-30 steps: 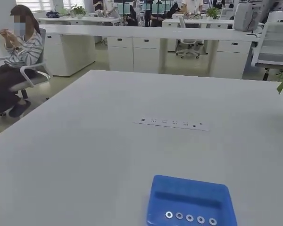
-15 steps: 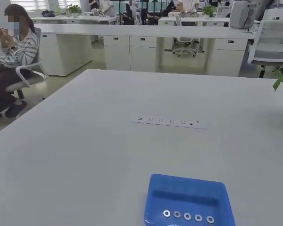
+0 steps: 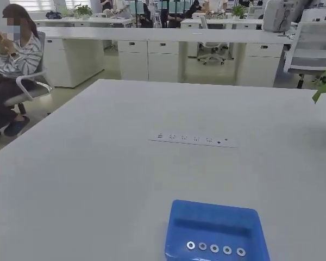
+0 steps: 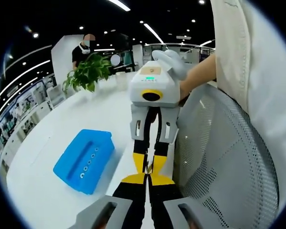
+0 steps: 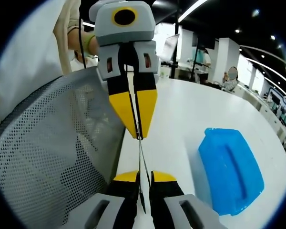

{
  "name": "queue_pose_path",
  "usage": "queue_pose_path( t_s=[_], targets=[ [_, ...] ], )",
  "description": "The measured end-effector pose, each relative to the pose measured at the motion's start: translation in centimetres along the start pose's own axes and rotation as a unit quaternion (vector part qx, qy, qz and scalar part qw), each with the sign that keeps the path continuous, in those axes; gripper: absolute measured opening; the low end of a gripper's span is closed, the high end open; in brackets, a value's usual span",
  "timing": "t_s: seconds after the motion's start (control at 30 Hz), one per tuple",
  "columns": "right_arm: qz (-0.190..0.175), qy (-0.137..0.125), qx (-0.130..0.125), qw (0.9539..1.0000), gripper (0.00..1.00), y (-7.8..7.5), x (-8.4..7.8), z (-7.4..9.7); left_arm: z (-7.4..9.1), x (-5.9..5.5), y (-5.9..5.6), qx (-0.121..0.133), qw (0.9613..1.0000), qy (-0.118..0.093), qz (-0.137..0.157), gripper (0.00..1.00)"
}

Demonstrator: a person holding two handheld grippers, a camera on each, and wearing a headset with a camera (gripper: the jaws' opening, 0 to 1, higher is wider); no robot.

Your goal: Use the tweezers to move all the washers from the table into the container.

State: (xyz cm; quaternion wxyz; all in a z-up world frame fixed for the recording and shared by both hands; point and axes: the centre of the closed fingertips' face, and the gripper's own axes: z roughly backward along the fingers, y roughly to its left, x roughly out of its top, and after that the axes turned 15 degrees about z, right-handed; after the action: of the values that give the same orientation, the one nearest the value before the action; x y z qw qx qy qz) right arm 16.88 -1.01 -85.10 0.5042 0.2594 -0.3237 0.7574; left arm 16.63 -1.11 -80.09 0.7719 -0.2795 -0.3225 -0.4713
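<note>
Left gripper (image 4: 148, 179), jaws together, meets right gripper (image 4: 148, 167) tip to tip; blue container (image 4: 66, 167) with washers (image 4: 88, 163) sits to their left.

light: bright, even, ceiling strips (image 4: 152, 32) | shadows: soft | edges: fisheye-warped | far background: perhaps slightly blurred

Five washers (image 3: 214, 248), one container (image 3: 212, 209), seemingly one tweezers (image 5: 141, 162)

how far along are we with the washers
Done: five washers lie in a row in the blue container. In hand: the tweezers, pinched at both ends by the right gripper and the left gripper, away from the container. Left: likely little or nothing, though I can't check the whole table.
</note>
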Motion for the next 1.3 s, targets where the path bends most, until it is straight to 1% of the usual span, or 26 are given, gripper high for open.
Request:
queue_pose_path(
  t_s=[0.1,0.17,0.23,0.27,0.33,0.37,0.4,0.47,0.5,0.6,0.7,0.8,0.87,0.93,1.0,1.03,1.07,1.1,1.13,1.17,1.2,1.23,1.27,1.3],
  targets=[
    [-0.009,0.005,-0.002,1.0,0.06,0.0,-0.3,-0.1,-0.3,-0.6,0.3,0.002,0.9998,0.019,-0.004,0.0],
    [-0.014,0.007,-0.004,0.9999,0.06,-0.1,-0.4,-0.2,-0.4,-0.8,0.6,0.0,0.9996,0.027,-0.002,0.0],
    [-0.024,0.008,-0.007,0.9997,0.06,-0.2,-0.7,-0.4,-0.6,-1.2,0.9,-0.003,0.9992,0.039,0.01,0.0],
    [-0.03,0.008,-0.008,0.9995,0.06,-0.3,-0.7,-0.5,-0.6,-1.3,1.1,-0.002,0.9991,0.041,0.013,0.0],
    [-0.054,0.005,-0.013,0.9985,0.07,-0.3,-0.9,-0.7,-0.7,-1.8,1.3,-0.005,0.9984,0.051,0.025,0.0],
    [-0.069,-0.001,-0.016,0.9975,0.07,-0.4,-0.7,-0.8,-0.7,-1.9,1.4,-0.004,0.9983,0.053,0.023,0.0],
    [-0.088,-0.009,-0.021,0.9959,0.08,-0.5,-0.7,-0.8,-0.7,-2.0,1.5,-0.004,0.9982,0.055,0.024,0.0],
    [-0.113,-0.01,-0.032,0.993,0.11,-0.8,-0.9,-0.7,-0.7,-2.5,1.6,-0.007,0.9974,0.065,0.03,0.0],
    [-0.113,-0.01,-0.032,0.993,0.13,-0.8,-0.9,-0.6,-0.8,-2.9,1.7,-0.007,0.9967,0.075,0.03,0.0],
    [-0.123,-0.012,-0.043,0.9914,0.19,-0.9,-1.0,0.0,-0.9,-3.9,1.9,-0.005,0.9947,0.1,0.024,0.0],
    [-0.132,-0.008,-0.058,0.9896,0.24,-0.9,-1.4,1.0,-1.1,-4.4,2.1,-0.004,0.9931,0.114,0.024,0.0],
    [-0.142,0.001,-0.077,0.9869,0.23,-1.0,-1.9,2.3,-1.4,-4.9,2.3,-0.004,0.9916,0.127,0.026,0.0],
    [-0.153,0.003,-0.093,0.9838,0.25,-1.3,-2.0,3.5,-1.6,-5.3,2.6,-0.001,0.9898,0.139,0.029,0.0],
    [-0.16,0.003,-0.116,0.9803,0.29,-1.7,-2.1,4.8,-1.8,-5.6,2.8,0.001,0.9886,0.148,0.03,0.0],
    [-0.161,0.002,-0.143,0.9765,0.3,-2.0,-2.2,6.4,-2.0,-5.8,2.9,0.001,0.9873,0.155,0.033,0.0],
    [-0.162,0.002,-0.152,0.9749,0.31,-2.1,-2.3,7.0,-2.0,-5.9,3.0,0.003,0.9864,0.161,0.033,0.0],
    [-0.168,0.001,-0.17,0.971,0.31,-2.3,-2.3,8.1,-2.1,-6.0,3.0,0.003,0.9855,0.166,0.035,0.0],
    [-0.172,-0.004,-0.184,0.9678,0.32,-2.4,-2.2,8.9,-2.2,-6.1,3.1,0.004,0.9848,0.17,0.034,0.0],
    [-0.174,-0.014,-0.203,0.9635,0.33,-2.6,-2.1,10.1,-2.3,-6.2,3.2,0.005,0.9843,0.174,0.033,0.0],
    [-0.177,-0.018,-0.216,0.9599,0.34,-2.7,-2.1,10.9,-2.3,-6.3,3.3,0.003,0.9833,0.179,0.032,0.0],
    [-0.181,-0.023,-0.234,0.955,0.36,-2.8,-2.2,12.0,-2.4,-6.3,3.4,0.004,0.9822,0.185,0.031,0.0],
    [-0.182,-0.026,-0.247,0.9514,0.39,-2.9,-2.2,12.8,-2.5,-6.4,3.5,0.006,0.9818,0.187,0.029,0.0],
    [-0.181,-0.029,-0.264,0.9469,0.41,-3.1,-2.4,13.5,-2.6,-6.5,3.7,0.007,0.9806,0.194,0.028,0.0],
    [-0.166,-0.036,-0.292,0.9413,0.44,-3.4,-2.4,14.7,-2.7,-6.5,3.7,0.007,0.9802,0.196,0.028,0.0]
  ],
)
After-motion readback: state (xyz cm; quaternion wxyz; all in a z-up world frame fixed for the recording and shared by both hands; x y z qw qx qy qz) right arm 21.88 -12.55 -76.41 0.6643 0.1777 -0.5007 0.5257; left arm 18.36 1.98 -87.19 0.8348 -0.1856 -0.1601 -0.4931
